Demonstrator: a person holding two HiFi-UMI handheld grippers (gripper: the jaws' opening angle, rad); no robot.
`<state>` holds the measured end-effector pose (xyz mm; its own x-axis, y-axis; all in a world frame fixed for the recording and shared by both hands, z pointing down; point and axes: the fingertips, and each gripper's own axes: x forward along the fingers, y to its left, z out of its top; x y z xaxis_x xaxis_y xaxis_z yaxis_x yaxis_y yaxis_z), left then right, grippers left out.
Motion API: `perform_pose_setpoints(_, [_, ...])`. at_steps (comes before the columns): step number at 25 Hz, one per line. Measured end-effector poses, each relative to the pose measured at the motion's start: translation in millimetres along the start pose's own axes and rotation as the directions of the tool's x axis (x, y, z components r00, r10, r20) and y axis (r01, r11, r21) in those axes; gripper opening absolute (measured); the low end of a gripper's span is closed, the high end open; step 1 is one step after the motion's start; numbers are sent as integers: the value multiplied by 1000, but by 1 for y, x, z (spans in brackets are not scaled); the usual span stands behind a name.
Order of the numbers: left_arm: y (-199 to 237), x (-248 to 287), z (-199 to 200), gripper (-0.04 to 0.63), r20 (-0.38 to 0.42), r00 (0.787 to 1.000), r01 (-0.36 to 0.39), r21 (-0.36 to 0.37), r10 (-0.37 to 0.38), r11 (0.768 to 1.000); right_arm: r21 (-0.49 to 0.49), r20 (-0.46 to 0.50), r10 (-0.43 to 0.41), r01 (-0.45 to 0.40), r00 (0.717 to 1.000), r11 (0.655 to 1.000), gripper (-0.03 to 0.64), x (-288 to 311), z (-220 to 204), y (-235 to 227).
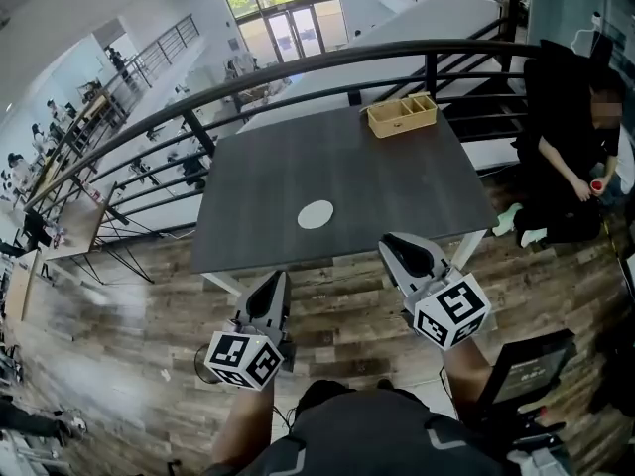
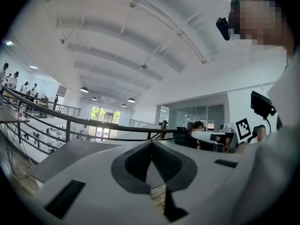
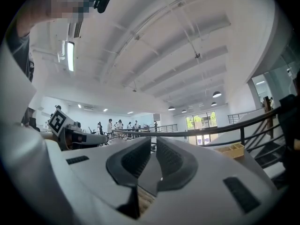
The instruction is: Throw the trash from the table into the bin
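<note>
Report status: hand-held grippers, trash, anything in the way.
Left hand-held gripper and right hand-held gripper shut, empty, near table edge. White round scrap lies on it, untouched. No bin in view; nothing blocks reach.

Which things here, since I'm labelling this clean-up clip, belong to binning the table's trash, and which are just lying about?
Belongs to the job: white round piece, likely the trash; grey table; left gripper and right gripper, both shut, empty. No bin shows.

Just lying about: wooden compartment tray; railing; seated person.
</note>
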<state>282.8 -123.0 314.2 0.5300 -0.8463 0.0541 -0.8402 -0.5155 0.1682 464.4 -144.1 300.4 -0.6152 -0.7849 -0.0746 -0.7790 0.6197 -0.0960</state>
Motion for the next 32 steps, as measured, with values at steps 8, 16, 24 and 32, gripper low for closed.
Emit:
perform_pose_setpoints(8, [44, 33, 4, 9, -11, 1000, 19, -28, -20, 999, 9, -46, 36, -36, 998, 999, 104, 52, -6, -6])
perform_pose_setpoints(16, [128, 75, 30, 9, 47, 996, 79, -26, -77, 997, -34, -68, 68, -70, 995, 997, 215, 141, 2, -7])
perform_pose_setpoints(24, [194, 114, 28, 11, 43, 989, 145, -58, -142, 988, -48, -83, 42, -47, 996, 998, 295, 212, -10, -14])
perform_pose_setpoints(32, [220, 148, 7, 11, -24, 982, 186, -66, -188, 980, -35, -192, 122, -131, 974, 991, 373, 256, -46, -22])
